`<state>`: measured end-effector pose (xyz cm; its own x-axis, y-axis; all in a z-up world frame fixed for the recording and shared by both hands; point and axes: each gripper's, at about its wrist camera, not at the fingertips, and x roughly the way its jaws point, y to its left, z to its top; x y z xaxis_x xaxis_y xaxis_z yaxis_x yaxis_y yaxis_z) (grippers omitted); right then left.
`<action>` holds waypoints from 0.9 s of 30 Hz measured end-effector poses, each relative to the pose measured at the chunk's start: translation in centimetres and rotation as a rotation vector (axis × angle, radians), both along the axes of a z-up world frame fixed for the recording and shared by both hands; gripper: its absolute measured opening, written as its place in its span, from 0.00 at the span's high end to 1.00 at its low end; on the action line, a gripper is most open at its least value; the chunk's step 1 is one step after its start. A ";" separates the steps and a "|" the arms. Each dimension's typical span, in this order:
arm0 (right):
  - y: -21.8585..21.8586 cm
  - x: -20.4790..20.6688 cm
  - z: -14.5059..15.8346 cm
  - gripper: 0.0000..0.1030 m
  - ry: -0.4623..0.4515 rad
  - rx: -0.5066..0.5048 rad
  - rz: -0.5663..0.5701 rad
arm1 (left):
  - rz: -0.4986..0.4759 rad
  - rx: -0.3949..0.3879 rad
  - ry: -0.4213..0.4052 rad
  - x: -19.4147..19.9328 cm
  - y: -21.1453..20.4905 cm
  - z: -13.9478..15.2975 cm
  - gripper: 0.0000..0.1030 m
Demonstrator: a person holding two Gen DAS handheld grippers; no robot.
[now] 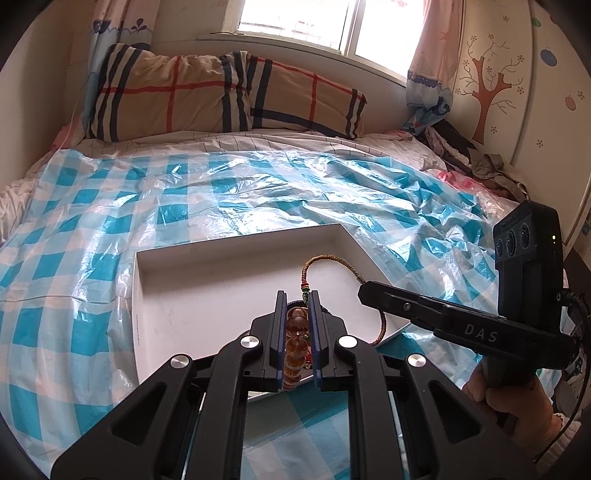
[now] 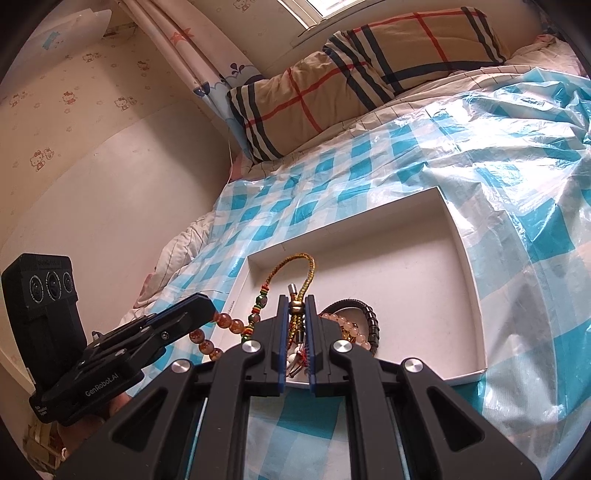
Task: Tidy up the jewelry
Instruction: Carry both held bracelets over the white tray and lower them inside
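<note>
Bed with blue-check plastic sheet (image 1: 110, 206), white tray (image 2: 469, 266) on top. Left gripper (image 1: 298, 295) pinches amber bead bracelet (image 1: 295, 339) at the tray's near-left edge; right gripper (image 2: 296, 299) pinches braided cord necklace (image 2: 303, 273) over the jewelry pile. Both angle down, converging. Judgement: pull apart slowly, keep strands low, watch for snags with black bracelet (image 2: 371, 321).

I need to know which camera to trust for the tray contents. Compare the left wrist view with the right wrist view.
Left wrist only: the tree decal on the wardrobe and the window.

Right wrist only: the black bead bracelet and pale bead bracelet in the tray, plus the Hello Kitty wallpaper.

Both: the white tray, the braided cord, the amber bead strand, the plaid pillow.
</note>
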<state>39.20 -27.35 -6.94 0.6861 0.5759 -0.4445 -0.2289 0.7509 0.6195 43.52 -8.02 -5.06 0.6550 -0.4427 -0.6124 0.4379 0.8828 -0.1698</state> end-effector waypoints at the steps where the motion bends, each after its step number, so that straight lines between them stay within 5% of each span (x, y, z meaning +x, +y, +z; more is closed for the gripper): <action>1: 0.0 0.1 -0.1 0.91 0.001 0.001 0.000 | 0.001 -0.001 0.002 0.1 0.1 -0.1 0.90; 27: 0.9 1.1 -2.0 0.91 0.036 -0.011 0.016 | 0.039 0.049 0.064 1.5 -0.1 -3.4 0.90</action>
